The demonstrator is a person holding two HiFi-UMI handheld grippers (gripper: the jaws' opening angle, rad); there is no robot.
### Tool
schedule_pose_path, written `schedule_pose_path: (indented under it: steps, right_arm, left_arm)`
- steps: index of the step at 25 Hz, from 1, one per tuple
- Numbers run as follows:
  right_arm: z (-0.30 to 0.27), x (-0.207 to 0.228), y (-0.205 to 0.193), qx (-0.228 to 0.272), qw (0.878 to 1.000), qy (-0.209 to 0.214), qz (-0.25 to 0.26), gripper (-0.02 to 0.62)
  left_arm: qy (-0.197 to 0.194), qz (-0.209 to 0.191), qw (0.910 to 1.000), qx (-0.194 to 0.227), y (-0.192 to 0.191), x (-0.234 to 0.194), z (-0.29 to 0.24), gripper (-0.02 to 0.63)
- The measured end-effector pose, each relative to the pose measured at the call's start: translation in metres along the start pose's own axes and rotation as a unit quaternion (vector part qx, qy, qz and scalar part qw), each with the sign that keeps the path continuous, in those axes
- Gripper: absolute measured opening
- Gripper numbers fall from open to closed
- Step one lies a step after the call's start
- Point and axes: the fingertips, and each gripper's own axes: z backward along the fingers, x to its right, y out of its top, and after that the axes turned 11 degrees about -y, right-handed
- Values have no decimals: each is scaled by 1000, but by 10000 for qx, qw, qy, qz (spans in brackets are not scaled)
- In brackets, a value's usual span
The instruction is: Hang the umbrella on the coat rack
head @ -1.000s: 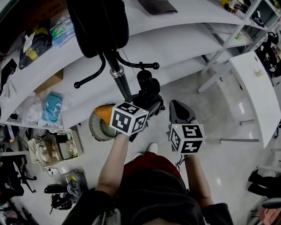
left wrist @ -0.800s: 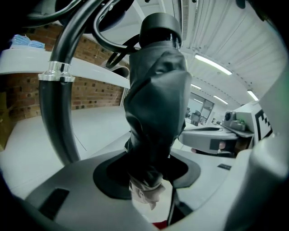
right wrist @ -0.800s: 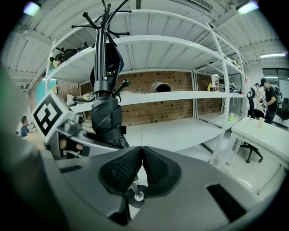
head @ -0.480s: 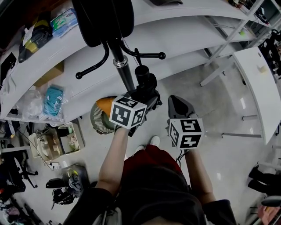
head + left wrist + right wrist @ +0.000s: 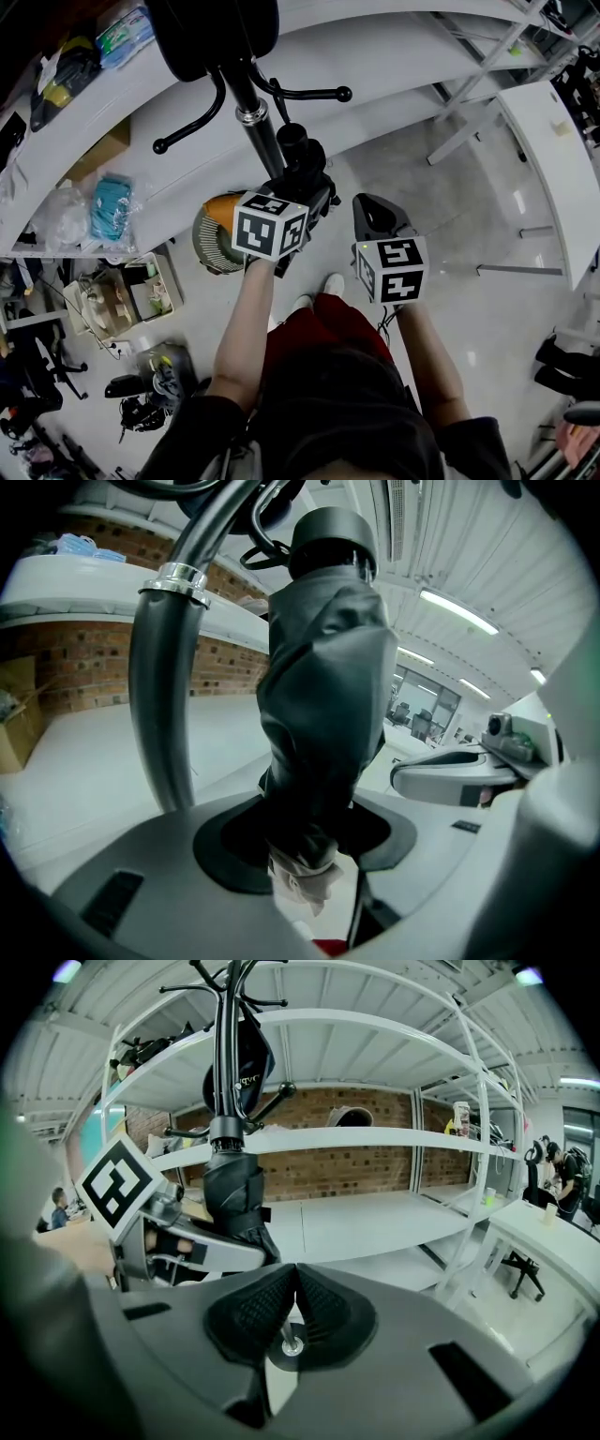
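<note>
From the head view, the left gripper (image 5: 302,194) holds the folded black umbrella (image 5: 298,159) upright, just right of the rack (image 5: 255,127) pole and apart from it. A second ago the umbrella's cap sat close under the rack's right hook (image 5: 314,94); the gap is now wider, so it has come down a little and hangs on nothing. The right gripper (image 5: 371,212) has dropped alongside it and stays beside the left one, above the pale floor (image 5: 469,225).

In the left gripper view, the jaws stand fairly wide and clamp the umbrella (image 5: 323,667) low on its bundled cloth, as before. The rack (image 5: 159,696) pole rises at its left, not touching it.

In the right gripper view, that gripper (image 5: 292,1290) has its pads pressed together with nothing between them. The umbrella (image 5: 234,1194) stands straight below the rack (image 5: 225,1063) collar, with white shelves (image 5: 375,1138) behind
</note>
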Motion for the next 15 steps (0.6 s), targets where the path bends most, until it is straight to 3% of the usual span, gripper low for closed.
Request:
schedule_pose_path:
  steps: [15]
  right_arm:
    - [-10,-15,-19,-162,9998,49,-61,18]
  left_arm:
    - [326,159,9993,34,-33,-8,-5,198]
